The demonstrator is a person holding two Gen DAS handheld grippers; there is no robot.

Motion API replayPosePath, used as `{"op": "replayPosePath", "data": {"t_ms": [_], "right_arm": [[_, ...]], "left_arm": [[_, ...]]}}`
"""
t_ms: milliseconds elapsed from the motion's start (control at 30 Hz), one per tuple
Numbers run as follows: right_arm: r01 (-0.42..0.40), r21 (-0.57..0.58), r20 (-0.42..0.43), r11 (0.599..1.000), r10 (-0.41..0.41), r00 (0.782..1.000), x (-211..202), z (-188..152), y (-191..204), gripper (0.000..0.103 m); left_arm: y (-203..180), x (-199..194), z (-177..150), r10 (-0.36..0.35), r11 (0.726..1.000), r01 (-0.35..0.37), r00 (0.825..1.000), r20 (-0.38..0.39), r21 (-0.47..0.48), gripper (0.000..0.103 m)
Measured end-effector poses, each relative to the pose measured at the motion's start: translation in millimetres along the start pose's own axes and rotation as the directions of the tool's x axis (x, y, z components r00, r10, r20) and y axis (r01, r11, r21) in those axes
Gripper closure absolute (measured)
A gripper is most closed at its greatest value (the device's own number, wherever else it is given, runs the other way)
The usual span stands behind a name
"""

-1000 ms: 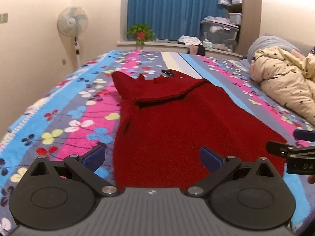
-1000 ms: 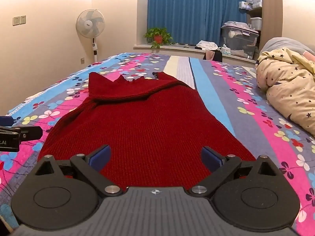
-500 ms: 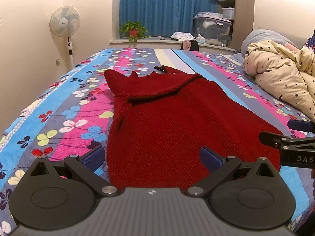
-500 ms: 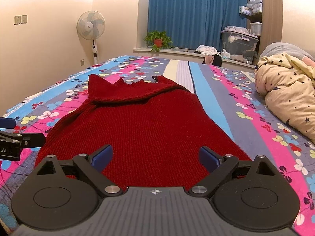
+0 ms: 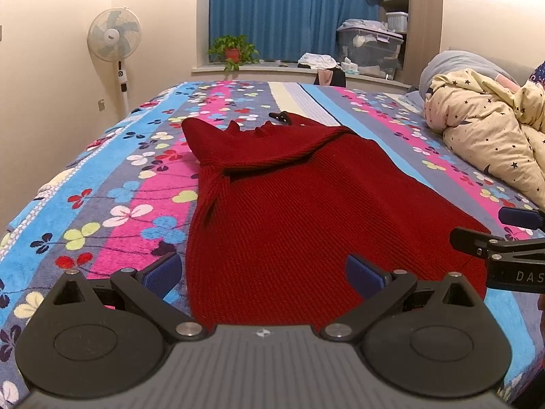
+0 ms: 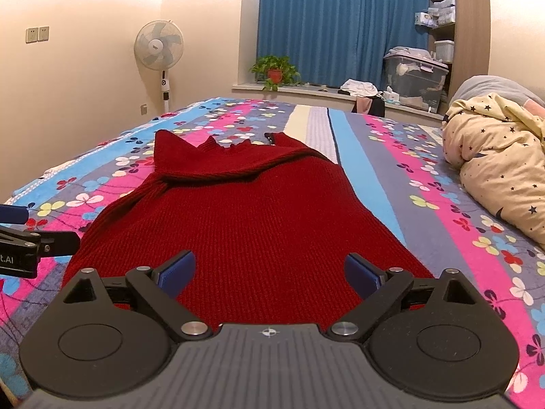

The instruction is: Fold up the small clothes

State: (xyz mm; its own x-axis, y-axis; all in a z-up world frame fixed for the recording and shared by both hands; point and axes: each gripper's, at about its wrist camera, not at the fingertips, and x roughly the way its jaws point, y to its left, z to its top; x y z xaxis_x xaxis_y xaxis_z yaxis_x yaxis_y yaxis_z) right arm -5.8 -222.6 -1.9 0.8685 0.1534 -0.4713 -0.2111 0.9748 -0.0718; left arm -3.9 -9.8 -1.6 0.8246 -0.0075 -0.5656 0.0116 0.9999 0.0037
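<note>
Floral bedspread (image 5: 102,184) under flat red sweater (image 5: 306,211); left gripper (image 5: 262,274) and right gripper (image 6: 269,272) jaws both apart, empty.

A floral striped bedspread (image 5: 112,184) is covering the bed. A cream star-print quilt (image 5: 490,136) is lying at its right, while a white pedestal fan (image 6: 159,47) is standing by blue curtains (image 6: 333,24).

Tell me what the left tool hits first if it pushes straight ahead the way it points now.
Probably the red sweater. The left tool is open and aimed along the sweater's left half, which lies flat on the bedspread. How high it sits above the fabric is unclear.
</note>
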Motion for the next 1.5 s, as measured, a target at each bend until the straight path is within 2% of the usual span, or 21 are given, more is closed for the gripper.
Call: {"op": "replayPosePath", "data": {"t_ms": [667, 1500], "right_arm": [[0.019, 0.043, -0.03, 0.999, -0.017, 0.999, 6.0, 4.2, -4.8, 0.008], [0.019, 0.04, -0.032, 0.999, -0.018, 0.999, 7.9, 2.7, -3.9, 0.008]], "left_arm": [[3.0, 6.9, -3.0, 0.01, 1.0, -0.01, 1.0, -0.022, 0.005, 0.001], [1.7, 7.1, -2.0, 0.004, 1.0, -0.003, 1.0, -0.023, 0.006, 0.001]]}}
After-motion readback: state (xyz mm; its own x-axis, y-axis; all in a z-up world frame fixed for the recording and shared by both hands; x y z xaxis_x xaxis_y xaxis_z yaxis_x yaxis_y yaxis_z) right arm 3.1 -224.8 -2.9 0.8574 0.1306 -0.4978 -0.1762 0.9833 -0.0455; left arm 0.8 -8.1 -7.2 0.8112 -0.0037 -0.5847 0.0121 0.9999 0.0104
